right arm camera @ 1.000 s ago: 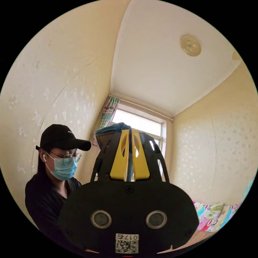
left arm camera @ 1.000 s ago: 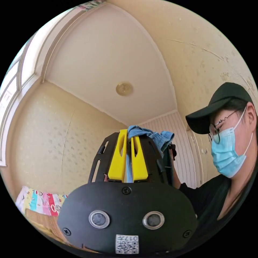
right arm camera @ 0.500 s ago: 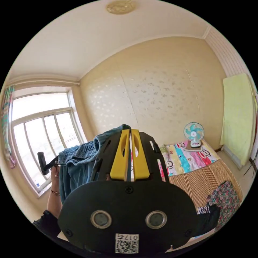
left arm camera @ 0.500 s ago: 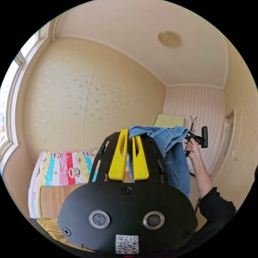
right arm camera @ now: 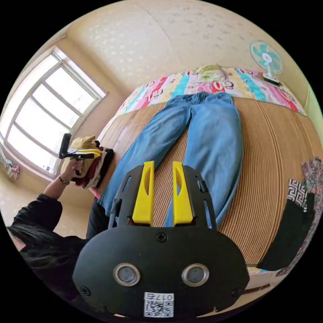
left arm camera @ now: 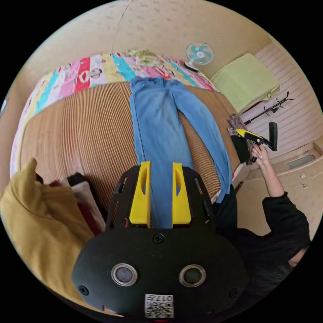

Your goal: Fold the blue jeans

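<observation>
I see the blue jeans (left arm camera: 158,124) spread flat on the bed (left arm camera: 84,134). My left gripper (left arm camera: 160,168) and right gripper (right arm camera: 163,168) are both wide apart, gripping nothing.

Both tools released jeans (left arm camera: 158,128), now spread flat.

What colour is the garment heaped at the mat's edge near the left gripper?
Mustard yellow garment; it shows best in the left gripper view.
</observation>
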Demonstrator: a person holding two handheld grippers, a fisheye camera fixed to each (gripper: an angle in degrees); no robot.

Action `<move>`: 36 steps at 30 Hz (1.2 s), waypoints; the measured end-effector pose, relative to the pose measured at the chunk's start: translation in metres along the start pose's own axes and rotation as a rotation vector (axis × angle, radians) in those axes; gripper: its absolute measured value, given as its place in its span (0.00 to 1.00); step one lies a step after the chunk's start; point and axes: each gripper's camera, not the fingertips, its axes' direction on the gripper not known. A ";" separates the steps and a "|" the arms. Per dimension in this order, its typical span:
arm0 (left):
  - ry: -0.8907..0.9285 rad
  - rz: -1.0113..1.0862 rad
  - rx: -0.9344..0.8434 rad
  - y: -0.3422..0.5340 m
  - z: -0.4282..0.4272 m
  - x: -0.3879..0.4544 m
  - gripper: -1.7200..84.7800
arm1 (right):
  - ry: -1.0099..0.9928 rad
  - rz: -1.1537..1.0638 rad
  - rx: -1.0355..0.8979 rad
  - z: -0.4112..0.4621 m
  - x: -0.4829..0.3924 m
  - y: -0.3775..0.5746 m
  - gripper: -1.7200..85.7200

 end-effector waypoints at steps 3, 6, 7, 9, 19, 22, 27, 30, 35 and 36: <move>0.014 -0.029 -0.053 0.072 0.053 -0.016 0.14 | -0.155 0.041 -0.156 0.048 0.007 0.065 0.13; -0.018 -0.101 0.019 0.137 0.060 -0.028 0.15 | -0.255 0.034 -0.175 0.059 -0.019 0.104 0.13; -0.011 -0.113 0.027 0.148 0.061 -0.030 0.15 | -0.276 0.053 -0.163 0.059 -0.030 0.112 0.14; -0.021 -0.176 0.014 0.183 0.069 -0.041 0.16 | -0.311 0.083 -0.176 0.062 -0.044 0.119 0.14; 0.120 -0.253 0.011 0.250 0.072 -0.079 0.02 | -0.426 0.142 -0.289 0.011 -0.067 0.091 0.06; 0.616 -0.186 0.058 0.277 0.060 -0.106 0.02 | -0.594 0.070 -0.219 -0.055 -0.064 0.075 0.05; 0.552 -0.514 0.116 0.366 0.053 -0.166 0.02 | -0.593 0.046 -0.266 -0.141 -0.025 0.081 0.05; 0.458 -0.569 0.119 0.394 0.042 -0.170 0.04 | -0.310 0.189 -0.204 -0.210 0.021 0.088 0.08; 0.369 -0.509 0.125 0.388 0.019 -0.154 0.06 | 0.216 0.355 0.053 -0.329 0.054 0.059 0.15; 0.353 -0.475 0.111 0.377 0.017 -0.147 0.06 | 0.235 0.364 0.042 -0.329 0.057 0.051 0.16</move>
